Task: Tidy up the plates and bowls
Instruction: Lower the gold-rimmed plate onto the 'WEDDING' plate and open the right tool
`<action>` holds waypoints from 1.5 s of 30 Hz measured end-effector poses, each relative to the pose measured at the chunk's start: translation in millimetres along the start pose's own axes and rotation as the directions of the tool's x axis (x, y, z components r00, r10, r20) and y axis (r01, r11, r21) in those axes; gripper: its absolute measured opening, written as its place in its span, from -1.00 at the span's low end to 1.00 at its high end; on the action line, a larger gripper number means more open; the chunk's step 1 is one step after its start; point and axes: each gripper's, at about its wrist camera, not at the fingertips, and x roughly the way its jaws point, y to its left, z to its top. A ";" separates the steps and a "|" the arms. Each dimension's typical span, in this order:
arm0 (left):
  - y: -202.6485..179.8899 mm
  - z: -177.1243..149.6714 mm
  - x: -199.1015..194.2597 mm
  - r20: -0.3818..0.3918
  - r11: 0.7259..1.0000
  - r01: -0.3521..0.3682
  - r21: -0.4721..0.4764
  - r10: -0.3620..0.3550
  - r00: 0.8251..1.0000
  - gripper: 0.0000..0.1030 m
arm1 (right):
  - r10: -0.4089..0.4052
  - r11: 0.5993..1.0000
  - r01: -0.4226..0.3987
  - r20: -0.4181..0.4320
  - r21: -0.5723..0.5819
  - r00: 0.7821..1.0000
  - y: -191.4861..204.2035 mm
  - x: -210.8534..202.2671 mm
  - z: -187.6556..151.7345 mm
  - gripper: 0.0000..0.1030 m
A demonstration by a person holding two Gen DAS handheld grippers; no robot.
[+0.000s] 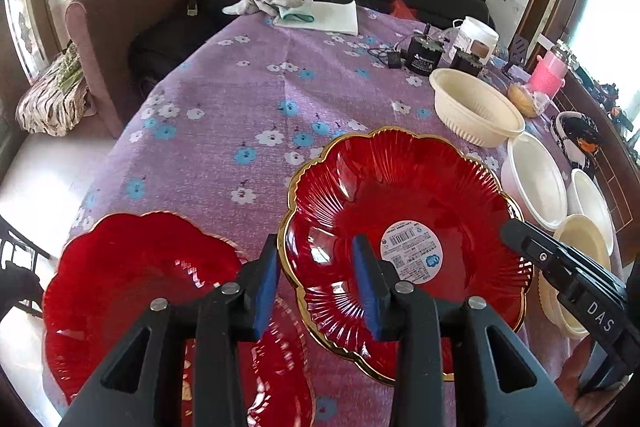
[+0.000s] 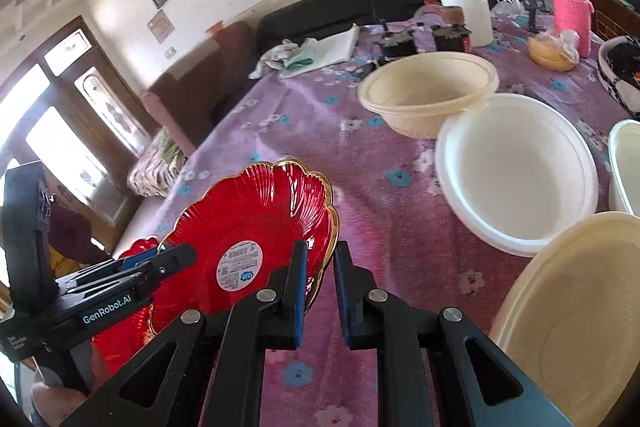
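Note:
A red fluted plate with a gold rim point(image 1: 380, 195) and a barcode sticker is tilted up off the purple flowered tablecloth point(image 1: 224, 99). My right gripper point(image 2: 320, 267) is shut on its right rim, and shows as a black finger in the left wrist view point(image 1: 510, 229). My left gripper point(image 1: 316, 267) straddles the opposite rim with its blue pads point(image 1: 268, 291) apart from the glass. A second red plate point(image 1: 140, 287) lies flat at the near left. To the right stand a cream bowl point(image 2: 428, 87), a white bowl point(image 2: 516, 171) and a nearer cream bowl point(image 2: 572, 307).
Another white bowl point(image 2: 626, 163) sits at the right edge, a dark patterned bowl point(image 1: 576, 135) behind it. A white tub point(image 1: 478, 35), black devices point(image 1: 424, 57) and a pink bottle point(image 1: 548, 75) stand at the far right. Folded cloths point(image 1: 316, 15) lie at the far end. The table's left edge drops to the floor.

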 end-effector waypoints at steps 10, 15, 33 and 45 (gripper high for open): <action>32.6 -22.9 -42.6 0.049 1.000 0.001 -0.026 0.000 0.999 -0.32 | 0.061 0.998 -0.060 0.016 -0.034 0.998 36.0 -13.9 -8.5 -0.70; 57.3 -39.3 -60.7 0.070 0.998 -0.015 -0.059 0.019 0.997 -0.23 | 0.089 0.993 -0.089 -0.007 -0.074 0.996 64.7 -8.4 -19.3 -0.70; 145.8 -87.7 -68.6 0.026 0.975 -0.092 -0.202 0.099 0.995 -0.21 | 0.119 0.963 -0.146 -0.130 -0.226 0.984 152.0 36.2 -61.9 -0.70; 153.0 -89.3 -59.9 0.008 0.975 -0.110 -0.192 0.114 0.993 -0.21 | 0.090 0.959 -0.136 -0.188 -0.250 0.978 155.8 57.8 -71.3 -0.65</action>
